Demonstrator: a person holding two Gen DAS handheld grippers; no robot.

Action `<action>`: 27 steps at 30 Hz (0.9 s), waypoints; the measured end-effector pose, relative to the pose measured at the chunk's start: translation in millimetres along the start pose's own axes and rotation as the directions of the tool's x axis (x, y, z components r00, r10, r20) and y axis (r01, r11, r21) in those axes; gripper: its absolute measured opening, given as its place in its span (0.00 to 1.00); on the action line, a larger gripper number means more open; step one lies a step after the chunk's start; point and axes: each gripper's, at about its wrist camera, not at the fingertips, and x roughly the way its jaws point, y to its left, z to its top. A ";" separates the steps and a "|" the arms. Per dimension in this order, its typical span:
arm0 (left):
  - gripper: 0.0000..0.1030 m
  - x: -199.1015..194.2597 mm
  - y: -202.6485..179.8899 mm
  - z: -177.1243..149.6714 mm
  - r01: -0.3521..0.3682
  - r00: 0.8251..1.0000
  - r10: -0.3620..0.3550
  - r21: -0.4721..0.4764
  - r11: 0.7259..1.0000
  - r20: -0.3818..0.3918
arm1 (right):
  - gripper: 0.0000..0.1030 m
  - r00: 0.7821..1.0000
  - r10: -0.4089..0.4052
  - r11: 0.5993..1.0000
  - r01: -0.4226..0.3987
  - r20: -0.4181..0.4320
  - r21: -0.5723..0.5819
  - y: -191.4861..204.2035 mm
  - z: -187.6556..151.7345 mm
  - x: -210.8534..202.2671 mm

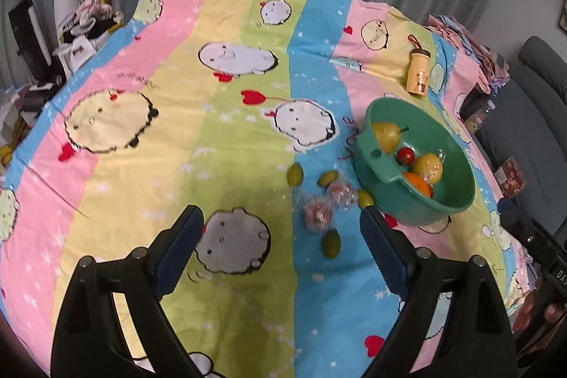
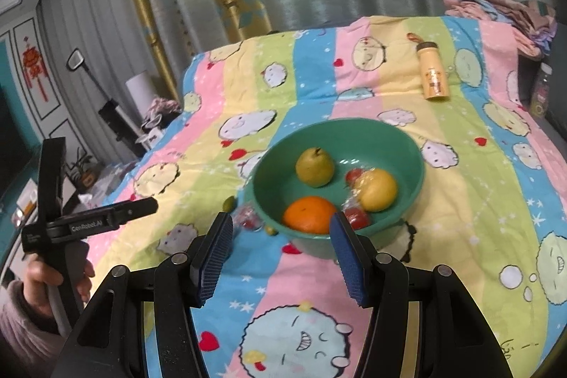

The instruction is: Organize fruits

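From the left wrist view, the left gripper (image 1: 281, 225) hangs over the striped bedspread (image 1: 141, 94) with its jaws spread wide and nothing in them. The green bowl (image 1: 457, 201) already has a pear (image 1: 384, 136), an orange (image 1: 418, 184), a wrapped yellow fruit (image 1: 430, 167) and a small red fruit (image 1: 405, 155) in it. Still loose on the cloth just beside the bowl: four little green fruits (image 1: 331, 243) and two wrapped reddish ones (image 1: 317, 213). A yellow bottle (image 1: 419, 73) lies further back.

Right wrist view: the right gripper (image 2: 281, 231) is also wide open and empty, hovering just short of the bowl (image 2: 418, 162), the orange (image 2: 309, 214) showing between its jaws. So I'd guess roughly half done, with the small stuff left.
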 end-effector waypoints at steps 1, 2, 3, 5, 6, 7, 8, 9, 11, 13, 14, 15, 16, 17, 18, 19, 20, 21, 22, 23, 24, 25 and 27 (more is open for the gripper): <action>0.87 1.6 0.6 -1.4 0.002 1.000 -0.002 -0.002 1.000 -0.004 | 0.56 1.000 0.008 1.000 -0.008 -0.013 -0.007 3.0 -2.1 3.1; 0.87 3.2 0.3 -3.3 0.004 1.000 -0.004 0.002 1.000 -0.008 | 0.56 1.000 0.014 1.000 -0.014 -0.020 -0.011 4.9 -3.9 4.7; 0.86 5.2 -1.0 -5.6 0.006 1.000 -0.006 0.012 1.000 -0.011 | 0.56 0.999 0.024 1.000 -0.024 -0.033 -0.014 7.5 -6.3 8.4; 0.86 9.0 -3.8 -8.7 0.010 1.000 -0.009 0.033 0.999 -0.016 | 0.56 0.998 0.040 0.999 -0.041 -0.055 -0.015 12.6 -11.1 15.8; 0.86 12.0 -7.7 -11.1 0.017 1.000 -0.016 0.057 0.998 -0.019 | 0.56 0.997 0.045 0.999 -0.046 -0.064 -0.014 14.6 -13.5 19.6; 0.86 15.4 -10.1 -12.3 0.024 0.999 -0.022 0.073 0.997 -0.025 | 0.56 0.996 0.054 0.998 -0.055 -0.075 -0.008 16.6 -16.0 24.4; 0.86 18.3 -11.0 -13.3 0.028 0.999 -0.026 0.082 0.996 -0.030 | 0.56 0.995 0.061 0.998 -0.061 -0.080 -0.003 17.3 -17.3 27.2; 0.86 22.5 -13.5 -14.1 0.035 0.999 -0.032 0.092 0.995 -0.040 | 0.56 0.994 0.070 0.998 -0.069 -0.088 0.005 18.7 -18.5 31.1; 0.86 29.5 -15.6 -13.8 0.043 0.998 -0.037 0.100 0.994 -0.055 | 0.56 0.992 0.075 0.997 -0.075 -0.101 0.007 21.0 -21.0 37.5; 0.86 37.4 -19.2 -12.7 0.057 0.997 -0.050 0.106 0.993 -0.065 | 0.56 0.992 0.071 0.997 -0.071 -0.108 0.002 22.2 -22.9 41.7; 0.85 40.9 -20.8 -12.3 0.060 0.996 -0.053 0.109 0.992 -0.067 | 0.56 0.992 0.069 0.998 -0.069 -0.110 0.004 21.7 -23.7 43.5; 0.84 46.7 -22.9 -11.3 0.065 0.996 -0.057 0.113 0.991 -0.074 | 0.56 0.991 0.067 0.998 -0.066 -0.112 0.007 20.6 -24.4 45.2; 0.84 50.2 -23.8 -11.1 0.068 0.995 -0.059 0.114 0.991 -0.079 | 0.56 0.991 0.063 0.998 -0.062 -0.114 0.010 19.6 -25.0 46.5; 0.81 56.9 -25.6 -9.9 0.073 0.994 -0.064 0.113 0.991 -0.088 | 0.56 0.992 0.060 0.998 -0.058 -0.116 0.015 17.9 -25.3 47.8; 0.77 61.8 -27.5 -9.2 0.078 0.993 -0.067 0.115 0.990 -0.093 | 0.56 0.992 0.056 0.998 -0.054 -0.117 0.022 15.6 -26.0 49.2; 0.75 67.9 -29.5 -8.5 0.079 0.993 -0.067 0.120 0.990 -0.101 | 0.56 0.991 0.056 0.998 -0.053 -0.119 0.028 14.5 -25.9 50.7; 0.71 75.0 -32.1 -8.1 0.077 0.992 -0.063 0.129 0.989 -0.110 | 0.56 0.991 0.057 0.998 -0.053 -0.121 0.033 13.2 -26.2 52.2; 0.68 81.6 -34.3 -8.2 0.070 0.991 -0.054 0.139 0.988 -0.119 | 0.56 0.991 0.056 0.998 -0.052 -0.121 0.037 12.1 -26.7 53.6; 0.67 86.6 -35.0 -8.1 0.065 0.991 -0.046 0.146 0.987 -0.125 | 0.56 0.991 0.057 0.998 -0.052 -0.124 0.039 11.5 -27.1 55.3; 0.62 90.0 -34.8 -7.9 0.064 0.991 -0.045 0.147 0.987 -0.130 | 0.56 0.990 0.058 0.998 -0.054 -0.126 0.039 11.6 -27.0 56.8; 0.58 93.9 -33.5 -7.5 0.063 0.990 -0.044 0.142 0.988 -0.135 | 0.56 0.990 0.061 0.998 -0.056 -0.129 0.039 11.5 -27.2 58.8; 0.56 97.0 -32.1 -7.0 0.065 0.989 -0.046 0.136 0.989 -0.140 | 0.56 0.989 0.063 0.998 -0.058 -0.132 0.038 11.2 -27.6 60.9; 0.47 101.4 -30.2 -7.1 0.073 0.987 -0.053 0.132 0.989 -0.149 | 0.56 0.988 0.068 0.997 -0.063 -0.137 0.040 11.4 -28.2 64.0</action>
